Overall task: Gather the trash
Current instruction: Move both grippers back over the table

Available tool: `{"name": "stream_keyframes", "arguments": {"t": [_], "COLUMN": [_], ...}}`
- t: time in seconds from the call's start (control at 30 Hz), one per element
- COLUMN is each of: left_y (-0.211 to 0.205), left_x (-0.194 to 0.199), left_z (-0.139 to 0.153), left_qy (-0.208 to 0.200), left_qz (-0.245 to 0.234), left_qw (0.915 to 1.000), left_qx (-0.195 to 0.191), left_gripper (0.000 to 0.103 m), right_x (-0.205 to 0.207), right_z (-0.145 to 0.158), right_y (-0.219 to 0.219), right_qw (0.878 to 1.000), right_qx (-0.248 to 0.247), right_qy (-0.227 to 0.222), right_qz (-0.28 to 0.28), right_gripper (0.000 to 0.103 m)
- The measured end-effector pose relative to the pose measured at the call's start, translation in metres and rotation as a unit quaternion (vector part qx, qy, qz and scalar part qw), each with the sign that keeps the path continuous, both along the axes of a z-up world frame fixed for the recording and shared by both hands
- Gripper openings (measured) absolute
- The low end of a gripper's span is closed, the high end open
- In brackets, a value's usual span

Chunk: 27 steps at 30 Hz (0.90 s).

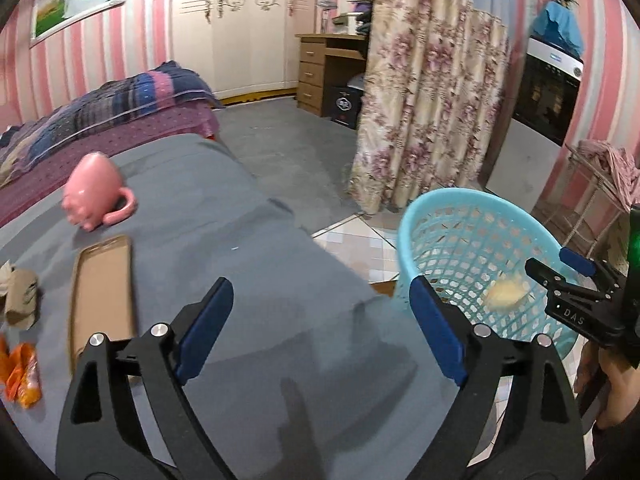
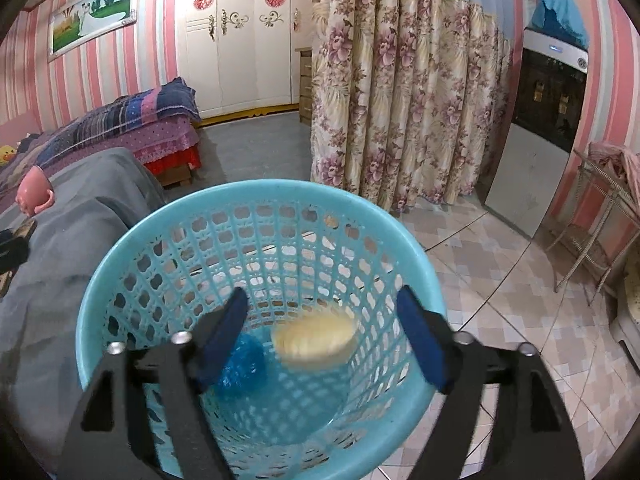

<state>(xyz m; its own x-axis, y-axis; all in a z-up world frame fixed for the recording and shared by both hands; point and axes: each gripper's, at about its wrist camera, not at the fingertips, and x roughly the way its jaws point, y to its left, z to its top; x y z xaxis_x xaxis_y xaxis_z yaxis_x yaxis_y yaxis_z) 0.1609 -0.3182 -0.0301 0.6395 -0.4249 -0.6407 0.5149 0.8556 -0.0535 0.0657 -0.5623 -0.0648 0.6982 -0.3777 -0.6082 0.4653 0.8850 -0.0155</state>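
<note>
A light blue plastic basket (image 2: 160,240) stands on the tiled floor beside the grey-covered table (image 1: 260,280). My right gripper (image 2: 320,328) is open above the basket mouth; it also shows in the left wrist view (image 1: 554,270). A blurred pale yellow piece of trash (image 2: 314,338) is in the air inside the basket, below the open fingers. A crumpled blue wad (image 2: 244,368) lies at the basket bottom. My left gripper (image 1: 324,328) is open and empty over the table. An orange wrapper (image 1: 24,376) and a crumpled brown paper (image 1: 22,296) lie at the table's left edge.
A pink mug (image 1: 94,192) lies on its side on the table, near a flat brown case (image 1: 102,296). A bed (image 1: 100,120) stands behind the table. A floral curtain (image 1: 428,112), a fridge (image 2: 540,128) and a metal rack (image 2: 600,216) stand beyond the basket.
</note>
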Motion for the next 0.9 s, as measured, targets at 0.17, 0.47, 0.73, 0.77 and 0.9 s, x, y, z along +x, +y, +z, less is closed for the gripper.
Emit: {"name": "stream_keyframes", "arguments": {"t": [0.17, 0.47, 0.73, 0.77, 0.9], "left_y": [0.031, 0.093, 0.186, 0.197, 0.243], "left_x": [-0.008, -0.029, -0.038, -0.039, -0.038], "left_z": [0.01, 0.035, 0.046, 0.047, 0.048], "left_qy": [-0.005, -0.028, -0.036, -0.038, -0.037], "left_qz": [0.023, 0.071, 0.139, 0.146, 0.177], "left_qw": [0.9997, 0.997, 0.9896, 0.9884, 0.9835], "left_qx": [-0.008, -0.014, -0.011, -0.01, -0.001], "left_gripper": [0.089, 0.092, 0.094, 0.094, 0.094], "right_x": [-0.006, -0.009, 0.011, 0.014, 0.032], "right_z": [0.005, 0.028, 0.052, 0.053, 0.061], "right_y": [0.008, 0.047, 0.11, 0.116, 0.159], "right_qw": [1.0, 1.0, 0.998, 0.998, 0.995], "right_qx": [0.01, -0.002, -0.004, -0.004, 0.001], "right_qy": [-0.008, -0.015, -0.026, -0.027, -0.036], "right_qz": [-0.002, 0.022, 0.058, 0.062, 0.094], "right_gripper": [0.09, 0.092, 0.092, 0.092, 0.095]}}
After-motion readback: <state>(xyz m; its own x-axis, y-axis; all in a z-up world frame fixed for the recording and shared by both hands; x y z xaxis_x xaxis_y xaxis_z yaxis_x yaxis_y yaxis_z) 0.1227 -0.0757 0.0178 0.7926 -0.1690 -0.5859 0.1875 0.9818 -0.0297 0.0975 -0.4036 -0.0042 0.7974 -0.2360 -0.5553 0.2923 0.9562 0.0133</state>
